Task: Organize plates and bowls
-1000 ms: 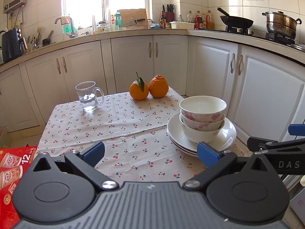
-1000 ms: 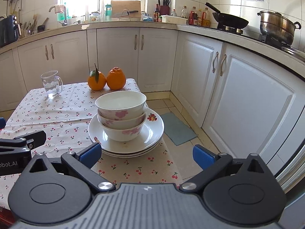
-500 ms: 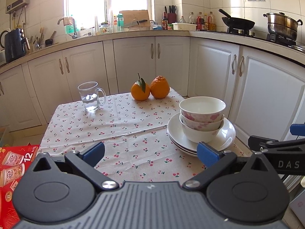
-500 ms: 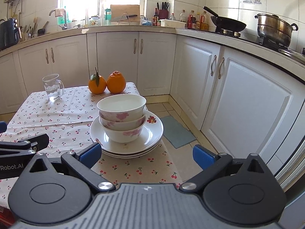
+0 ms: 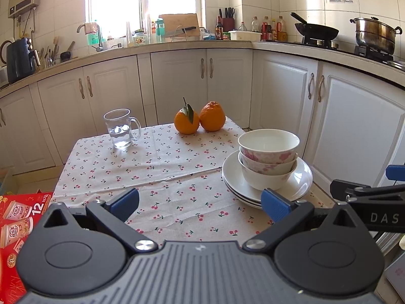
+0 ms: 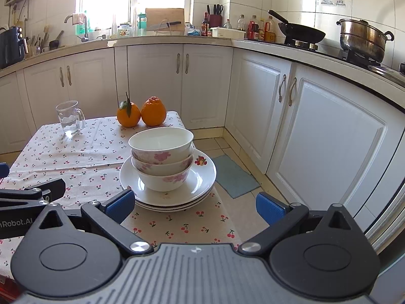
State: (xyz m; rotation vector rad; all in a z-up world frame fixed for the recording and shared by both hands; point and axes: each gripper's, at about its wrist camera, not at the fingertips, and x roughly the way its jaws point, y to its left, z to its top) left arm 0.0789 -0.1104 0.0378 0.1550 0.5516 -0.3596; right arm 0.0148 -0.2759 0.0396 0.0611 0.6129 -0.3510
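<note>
My left gripper (image 5: 200, 204) is spread wide, holding nothing, over the near middle of the bench (image 5: 162, 167). The bowl stack (image 5: 267, 160), three nested, sits on the plates (image 5: 302, 177) at the bench's right edge, so it lies ahead and to the right of this gripper. My right gripper (image 6: 193, 206) is also spread and empty, and the bowl stack (image 6: 162, 158) sits just ahead, slightly left of its centreline. Right gripper is nearer, my call. The stack is round, no long axis to align with.
</note>
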